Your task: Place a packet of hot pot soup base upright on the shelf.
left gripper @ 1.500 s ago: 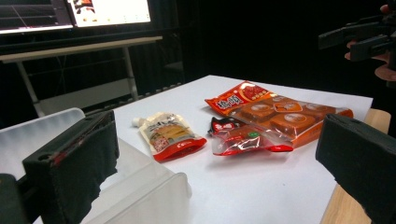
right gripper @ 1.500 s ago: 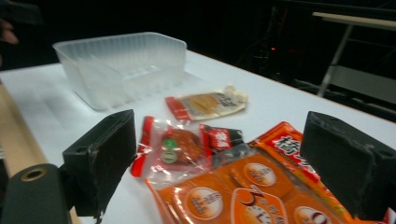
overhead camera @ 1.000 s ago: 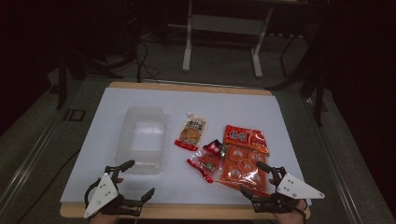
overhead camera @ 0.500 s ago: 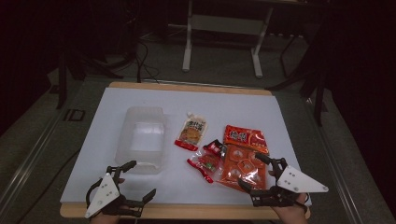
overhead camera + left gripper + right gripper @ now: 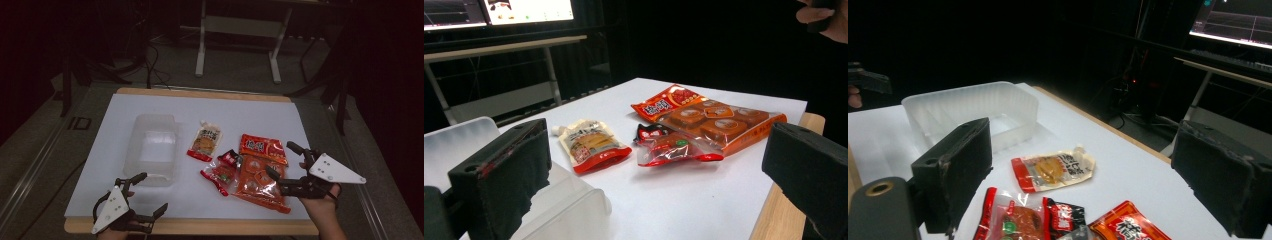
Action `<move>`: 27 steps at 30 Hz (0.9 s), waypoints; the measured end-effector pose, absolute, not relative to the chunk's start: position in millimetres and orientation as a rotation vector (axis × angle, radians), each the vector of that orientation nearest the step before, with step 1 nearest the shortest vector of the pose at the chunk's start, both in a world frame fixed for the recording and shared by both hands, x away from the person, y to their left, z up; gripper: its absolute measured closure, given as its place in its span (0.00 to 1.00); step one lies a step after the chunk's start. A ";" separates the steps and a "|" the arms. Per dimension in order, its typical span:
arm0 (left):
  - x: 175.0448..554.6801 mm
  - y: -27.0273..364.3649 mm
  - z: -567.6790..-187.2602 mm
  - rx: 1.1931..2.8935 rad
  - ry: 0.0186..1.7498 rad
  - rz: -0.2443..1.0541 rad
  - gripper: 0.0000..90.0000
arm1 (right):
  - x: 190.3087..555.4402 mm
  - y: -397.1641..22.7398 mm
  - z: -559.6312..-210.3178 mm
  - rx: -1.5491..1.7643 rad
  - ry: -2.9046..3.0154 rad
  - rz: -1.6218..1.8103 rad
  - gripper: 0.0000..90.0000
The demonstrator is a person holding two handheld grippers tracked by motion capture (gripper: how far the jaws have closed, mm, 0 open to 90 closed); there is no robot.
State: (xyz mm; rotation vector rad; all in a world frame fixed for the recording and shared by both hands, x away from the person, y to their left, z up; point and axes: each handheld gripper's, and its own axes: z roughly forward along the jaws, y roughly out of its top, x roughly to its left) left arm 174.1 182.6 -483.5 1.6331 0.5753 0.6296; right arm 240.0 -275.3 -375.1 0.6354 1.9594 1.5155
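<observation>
Here, at a white table point(image 5: 150, 107), you hold a two-jaw gripper in each hand, both with jaws spread wide and nothing between them. Your left gripper point(image 5: 141, 196) hovers at the near edge, just short of the clear plastic container point(image 5: 152, 149), whose near wall fills the lower left of the left gripper view point(image 5: 569, 210). Your right gripper point(image 5: 286, 165) sits low over the right end of the large orange snack bag point(image 5: 260, 182), with your right hand point(image 5: 322, 212) coming in from the bottom edge.

To the right of the container lie the packets, grouped near the table's middle. A spouted sauce pouch point(image 5: 205, 141) lies flat, its cap pointing away from you, apart from the container. Nearer you and to its right, a small black-and-red sachet point(image 5: 231, 159) touches a red-trimmed clear packet point(image 5: 218, 177), which in turn overlaps the orange snack bag's left edge. Beyond that bag rests a red packet with white lettering point(image 5: 263, 148). In the right gripper view, the container point(image 5: 973, 112) stands open and empty behind the pouch point(image 5: 1054, 170).
</observation>
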 end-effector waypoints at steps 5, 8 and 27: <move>173.9 182.0 -483.8 1.631 0.573 0.630 0.00 | 254.4 -283.0 -374.4 0.682 1.954 1.504 0.10; 174.0 182.1 -484.0 1.630 0.573 0.629 0.00 | 262.9 -286.7 -374.8 0.705 1.955 1.480 0.10; 175.4 181.5 -486.4 1.633 0.572 0.612 0.00 | 326.4 -308.8 -398.3 0.901 1.973 1.382 0.12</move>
